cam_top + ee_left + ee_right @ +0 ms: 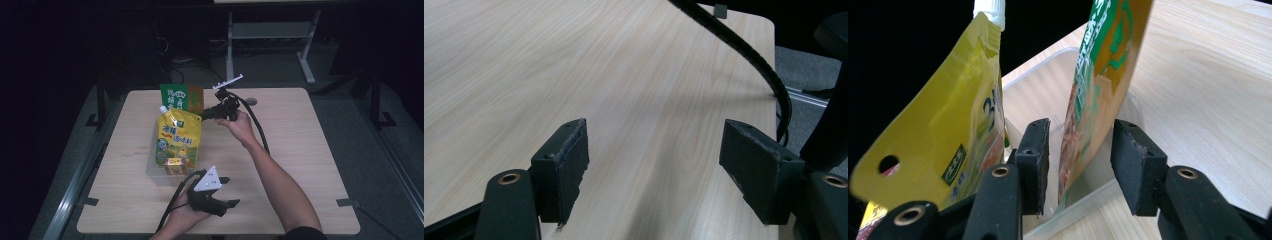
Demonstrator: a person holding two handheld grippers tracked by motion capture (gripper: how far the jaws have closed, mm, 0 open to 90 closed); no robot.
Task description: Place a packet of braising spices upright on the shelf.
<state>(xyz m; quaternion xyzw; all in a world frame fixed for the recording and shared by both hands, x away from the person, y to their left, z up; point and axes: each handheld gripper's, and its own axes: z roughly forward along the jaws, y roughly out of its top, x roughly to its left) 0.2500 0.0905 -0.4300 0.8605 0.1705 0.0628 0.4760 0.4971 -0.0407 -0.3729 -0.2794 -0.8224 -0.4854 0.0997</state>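
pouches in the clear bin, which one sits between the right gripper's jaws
The green pouch, the one at the far end of the bin. It stands between the right gripper's open jaws, unpressed; the yellow pouch with the white spout stands outside them.

Both grippers are matte black: left gripper [227,191] carries a white three-cornered plate [210,180] on top, right gripper [206,114] a thin white bracket [228,81]. Each trails a ribbed black cable [256,121]; jaw arms have brass-ringed holes [1000,172], small screws in the block-shaped pads [569,167], pad edges slightly frayed. Forearms bare, dark sleeve [305,233] at the right upper arm.
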